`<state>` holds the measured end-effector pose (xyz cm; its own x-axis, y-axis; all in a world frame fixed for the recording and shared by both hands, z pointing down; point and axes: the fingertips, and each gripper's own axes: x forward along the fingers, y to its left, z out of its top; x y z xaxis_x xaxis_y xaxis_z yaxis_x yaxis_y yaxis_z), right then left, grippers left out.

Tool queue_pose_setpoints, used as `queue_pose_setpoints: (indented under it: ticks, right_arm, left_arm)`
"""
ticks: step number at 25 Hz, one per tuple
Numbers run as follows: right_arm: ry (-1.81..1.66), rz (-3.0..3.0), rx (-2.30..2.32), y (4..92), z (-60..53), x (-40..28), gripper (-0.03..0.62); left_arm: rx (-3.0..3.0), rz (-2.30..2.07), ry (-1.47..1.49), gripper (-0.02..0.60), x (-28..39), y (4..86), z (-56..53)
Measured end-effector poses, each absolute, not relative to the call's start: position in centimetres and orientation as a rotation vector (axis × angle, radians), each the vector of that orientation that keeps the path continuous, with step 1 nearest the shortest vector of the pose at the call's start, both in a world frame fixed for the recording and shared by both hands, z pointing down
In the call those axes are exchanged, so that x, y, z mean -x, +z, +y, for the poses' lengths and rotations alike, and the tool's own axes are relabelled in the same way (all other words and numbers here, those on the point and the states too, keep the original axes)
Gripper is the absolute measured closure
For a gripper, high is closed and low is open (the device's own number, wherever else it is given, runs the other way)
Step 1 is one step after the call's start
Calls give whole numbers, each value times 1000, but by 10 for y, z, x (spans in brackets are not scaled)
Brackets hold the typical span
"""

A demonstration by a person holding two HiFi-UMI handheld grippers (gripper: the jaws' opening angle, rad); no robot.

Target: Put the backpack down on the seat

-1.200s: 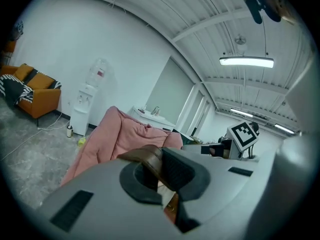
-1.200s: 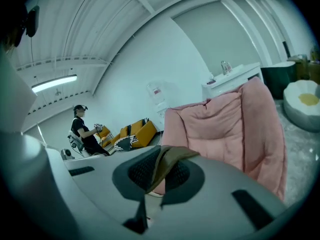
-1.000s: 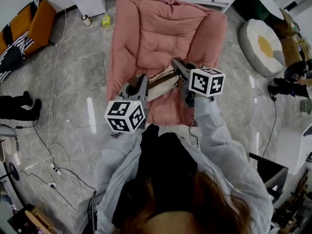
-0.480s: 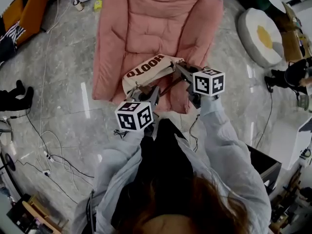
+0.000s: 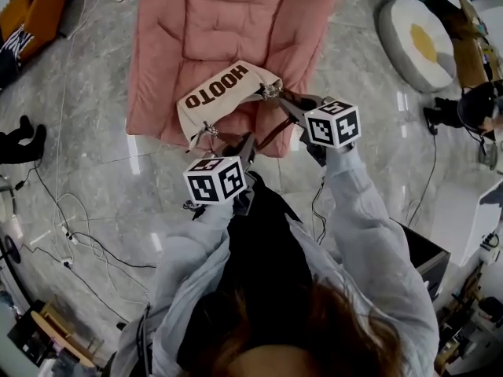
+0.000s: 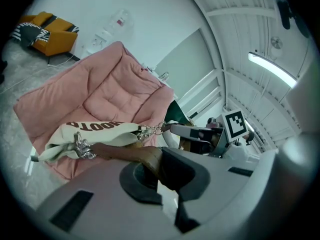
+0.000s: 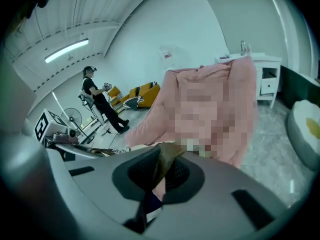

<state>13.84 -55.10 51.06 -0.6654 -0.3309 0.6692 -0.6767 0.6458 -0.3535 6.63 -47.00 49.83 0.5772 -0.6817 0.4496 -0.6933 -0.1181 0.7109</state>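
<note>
Grey glossy stone-look floor (image 5: 94,155) ran round a pink quilted seat (image 5: 228,38), soft and tufted. Cream canvas backpack (image 5: 216,96), floppy with dark block print, hung across the seat's front edge, slung between both grippers. Whether it rested on the padding could not be told.

Head view only: a round white cushion (image 5: 416,38) with a yellow centre off the seat's right side, and thin cables (image 5: 71,234) on the floor. Right gripper view only: a standing fan (image 7: 72,119) far off.

Jaws of the left gripper (image 5: 248,144) were clamped together on a brown leather-like strap (image 6: 120,151). Those of the right gripper (image 5: 283,102) were pinched on a second strap (image 7: 167,159), olive-brown. Left gripper view alone showed clearly the silver chain clip (image 6: 82,148) at the bag's corner.
</note>
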Motion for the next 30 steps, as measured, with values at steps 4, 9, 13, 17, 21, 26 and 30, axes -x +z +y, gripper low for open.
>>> queue_pose_setpoints:
  ticks: [4, 9, 13, 17, 21, 26, 30]
  right_arm:
    - [780, -2286, -773, 516, -533, -160, 582]
    - [764, -2264, -765, 532, -511, -181, 582]
    - [755, -2215, -763, 555, -486, -204, 580]
    - [770, -2173, -802, 580, -472, -226, 576]
    - [788, -2141, -824, 616, -460, -235, 568]
    - [793, -2091, -877, 659, -455, -241, 562]
    - [764, -2043, -922, 689, -453, -250, 551]
  left_arm:
    - [-1833, -1090, 37, 568, -93, 506, -450]
    - [-1814, -1022, 95, 568, -125, 529, -421]
    - [-1794, -963, 123, 568, -152, 554, -397]
    - [-1800, -940, 153, 568, -169, 582, -388]
    - [-1816, -932, 208, 568, -174, 614, -383]
    - [-1770, -926, 244, 566, -176, 664, -384]
    - [-1837, -958, 272, 566, -181, 693, -393]
